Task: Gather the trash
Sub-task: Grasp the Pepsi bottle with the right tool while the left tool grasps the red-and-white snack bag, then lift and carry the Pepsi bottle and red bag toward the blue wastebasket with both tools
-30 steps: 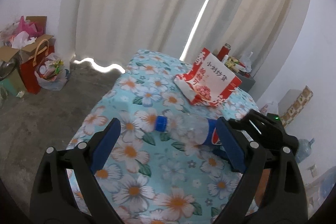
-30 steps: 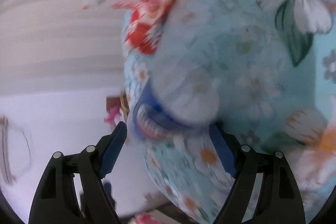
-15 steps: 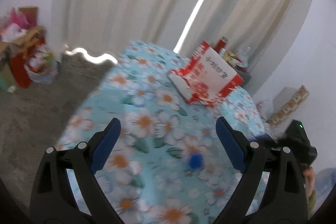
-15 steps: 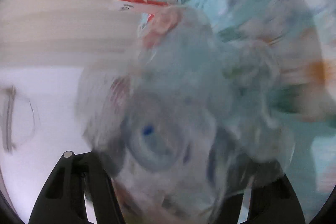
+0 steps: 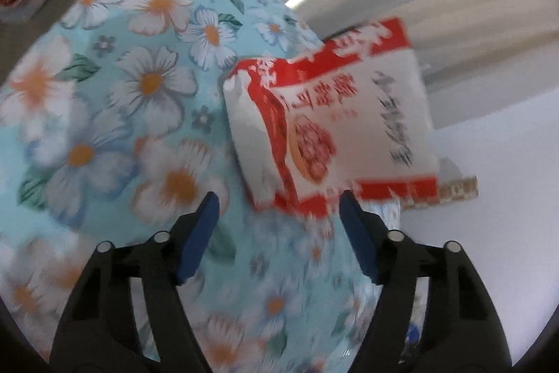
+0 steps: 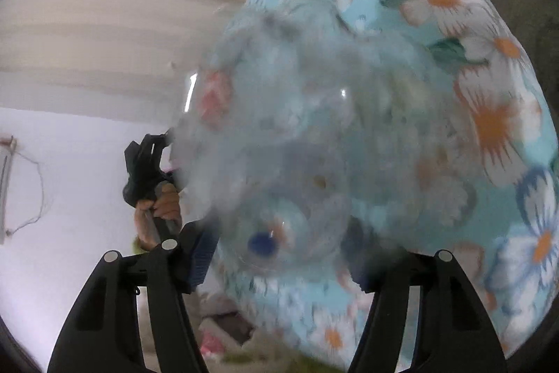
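The right gripper (image 6: pixel 276 264) is clamping the clear plastic bottle (image 6: pixel 307 135) above the floral cloth (image 6: pixel 489 114); the left gripper (image 5: pixel 279 226), jaws apart and just narrowing, is nearing the snack bag (image 5: pixel 335 128) at one o'clock; closing on its lower edge probably comes next.

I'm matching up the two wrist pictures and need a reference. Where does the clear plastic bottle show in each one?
Left wrist view: only a sliver of the bottle at the lower right edge, beside the left gripper; the red and white snack bag fills the middle.
Right wrist view: the bottle fills the centre, blurred, between the fingers of the right gripper.
Shared landmark: the flowered tablecloth.
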